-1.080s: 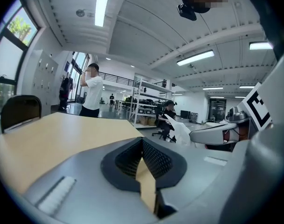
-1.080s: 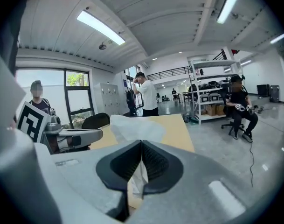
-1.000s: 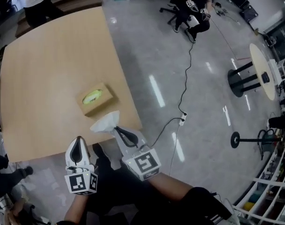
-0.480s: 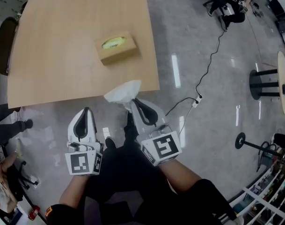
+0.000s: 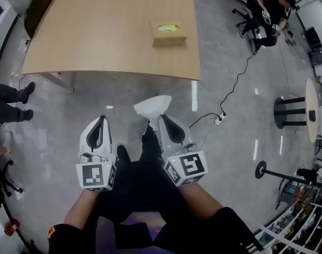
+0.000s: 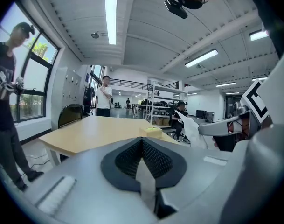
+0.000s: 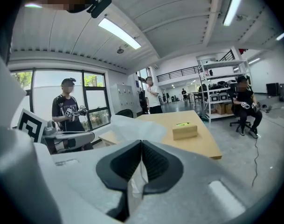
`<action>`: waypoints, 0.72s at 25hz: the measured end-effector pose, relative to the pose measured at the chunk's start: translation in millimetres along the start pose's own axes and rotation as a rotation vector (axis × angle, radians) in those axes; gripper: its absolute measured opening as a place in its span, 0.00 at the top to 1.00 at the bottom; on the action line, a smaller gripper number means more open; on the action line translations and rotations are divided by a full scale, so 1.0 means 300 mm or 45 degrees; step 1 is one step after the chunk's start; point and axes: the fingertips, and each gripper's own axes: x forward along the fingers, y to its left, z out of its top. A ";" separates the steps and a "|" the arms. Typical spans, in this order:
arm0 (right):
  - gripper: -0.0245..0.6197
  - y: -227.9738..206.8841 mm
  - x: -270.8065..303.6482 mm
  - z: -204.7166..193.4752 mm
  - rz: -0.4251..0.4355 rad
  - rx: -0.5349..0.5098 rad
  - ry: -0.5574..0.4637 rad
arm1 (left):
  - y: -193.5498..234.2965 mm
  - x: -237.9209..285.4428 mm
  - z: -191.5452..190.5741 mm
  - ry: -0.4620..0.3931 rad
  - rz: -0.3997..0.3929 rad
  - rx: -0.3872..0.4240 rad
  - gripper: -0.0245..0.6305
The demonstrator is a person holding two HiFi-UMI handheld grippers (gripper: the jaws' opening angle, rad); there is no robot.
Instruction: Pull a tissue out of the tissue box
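One tissue (image 5: 153, 106) is out of the tissue box (image 5: 168, 33), so we think the pull itself is done. The right hand-held gripper (image 5: 161, 119) is squeezed closed on the bottom end of the tissue, and the rest of the paper puffs up past its tips. The left hand-held gripper (image 5: 100, 121) is closed too, with nothing in it. The tissue box sits on the desk (image 5: 97, 36), well apart from both of them. The tissue hangs over the floor (image 5: 71, 105), not over the desk.

To do this part well, we should hold the right squeeze firm, because a tissue is thin and light and could slip out. We should move it gently so it does not tear. The empty left one is best kept beside the paper and not touching it, so it cannot snag it.

The head view shows us the whole scene from above: the box far off on the desk and the two grippers side by side over the floor. It cannot show us the pinch itself. The right gripper view does: the paper is tucked between the two dark pads. The left gripper view shows its own pads pressed together with no paper between them, and the tissue off to the right side.
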 end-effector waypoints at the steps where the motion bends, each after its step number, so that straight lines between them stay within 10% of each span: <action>1: 0.96 0.026 -0.021 -0.003 -0.006 -0.010 0.002 | 0.009 -0.031 -0.005 -0.006 -0.003 -0.005 0.93; 18: 0.96 0.096 -0.270 -0.083 -0.103 0.014 -0.003 | -0.091 -0.166 -0.012 -0.069 -0.110 -0.017 0.93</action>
